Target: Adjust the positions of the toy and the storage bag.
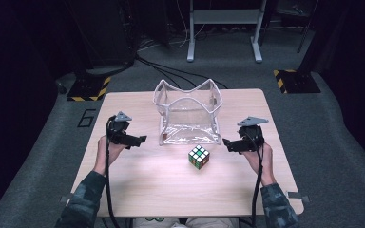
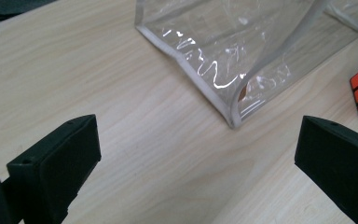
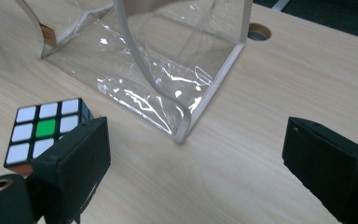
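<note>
Cube (image 1: 198, 156) between claws (both agape), untouched

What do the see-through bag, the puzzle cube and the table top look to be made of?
Clear bag: soft glossy plastic film, likely vinyl, judging by its wavy glare streaks and sagging walls with pale sewn edging. Rubik's cube: hard black plastic with coloured tiles or stickers. Table: light wood-grain surface, matte; veneer or laminate, cannot tell which.

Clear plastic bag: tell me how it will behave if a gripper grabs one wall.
The clear plastic bag will probably flex: its rim already sags and its walls wrinkle. It looks light and empty, so it may slide on the smooth table rather than stay put. The glossy film may be slippery between pads.
</note>
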`<state>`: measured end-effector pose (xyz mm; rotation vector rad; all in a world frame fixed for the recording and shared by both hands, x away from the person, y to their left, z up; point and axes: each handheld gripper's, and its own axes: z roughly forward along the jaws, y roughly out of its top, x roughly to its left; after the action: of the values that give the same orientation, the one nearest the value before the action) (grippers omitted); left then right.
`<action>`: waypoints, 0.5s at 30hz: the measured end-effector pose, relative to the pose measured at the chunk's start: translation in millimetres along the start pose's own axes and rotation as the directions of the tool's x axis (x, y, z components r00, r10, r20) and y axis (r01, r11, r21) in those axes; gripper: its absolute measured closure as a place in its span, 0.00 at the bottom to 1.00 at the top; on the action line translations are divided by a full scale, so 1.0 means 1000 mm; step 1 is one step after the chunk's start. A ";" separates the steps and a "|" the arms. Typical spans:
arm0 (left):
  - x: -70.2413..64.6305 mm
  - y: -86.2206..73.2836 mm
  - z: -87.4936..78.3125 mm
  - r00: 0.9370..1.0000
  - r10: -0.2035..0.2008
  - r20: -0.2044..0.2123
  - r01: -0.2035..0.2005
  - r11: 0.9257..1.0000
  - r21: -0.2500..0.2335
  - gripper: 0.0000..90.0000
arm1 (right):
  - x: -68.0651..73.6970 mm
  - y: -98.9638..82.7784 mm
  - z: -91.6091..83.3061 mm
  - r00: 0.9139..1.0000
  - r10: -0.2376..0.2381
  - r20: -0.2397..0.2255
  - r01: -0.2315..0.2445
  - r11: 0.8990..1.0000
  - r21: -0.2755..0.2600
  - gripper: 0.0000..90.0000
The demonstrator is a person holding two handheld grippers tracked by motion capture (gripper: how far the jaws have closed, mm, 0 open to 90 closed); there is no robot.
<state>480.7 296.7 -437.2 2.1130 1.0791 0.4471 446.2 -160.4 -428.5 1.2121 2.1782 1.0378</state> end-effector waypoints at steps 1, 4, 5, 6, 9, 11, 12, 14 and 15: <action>0.000 -0.004 0.001 1.000 -0.002 0.000 0.002 1.000 0.008 0.00 | 0.000 -0.005 0.000 1.000 -0.005 -0.003 0.005 1.000 0.002 0.08; 0.000 -0.017 0.005 1.000 -0.021 0.009 0.020 1.000 0.019 0.00 | 0.001 -0.018 0.003 1.000 0.015 -0.008 -0.015 1.000 0.008 0.07; 0.000 -0.021 0.006 1.000 -0.022 0.009 0.022 0.999 0.023 0.00 | 0.001 -0.022 0.004 1.000 0.019 -0.010 -0.019 1.000 0.011 0.07; 0.000 -0.021 0.006 1.000 -0.022 0.009 0.022 0.999 0.023 0.00 | 0.001 -0.026 0.005 1.000 0.020 -0.009 -0.019 1.000 0.012 0.07; -0.003 -0.039 0.009 0.999 -0.033 0.016 0.032 0.999 0.037 0.00 | 0.004 -0.039 0.010 0.999 0.044 -0.026 -0.043 0.999 0.028 0.07; -0.005 -0.049 0.011 1.000 -0.025 0.015 0.025 0.999 0.031 0.00 | 0.005 -0.048 0.014 0.999 0.046 -0.029 -0.045 0.999 0.030 0.07; -0.005 -0.049 0.011 1.000 -0.025 0.015 0.025 0.999 0.031 0.00 | 0.005 -0.048 0.014 0.999 0.046 -0.029 -0.045 0.999 0.030 0.07; -0.007 -0.059 0.013 1.000 -0.025 0.005 0.024 0.999 0.030 0.00 | 0.008 -0.060 0.021 0.998 0.049 -0.027 -0.048 0.997 0.053 0.07; -0.007 -0.063 0.014 1.000 -0.019 0.004 0.018 0.999 0.036 0.00 | 0.009 -0.064 0.023 0.997 0.062 -0.038 -0.059 0.996 0.064 0.06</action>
<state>449.4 309.9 -492.0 2.1330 1.1113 0.4167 423.3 -164.8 -492.7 1.3032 2.2325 1.0333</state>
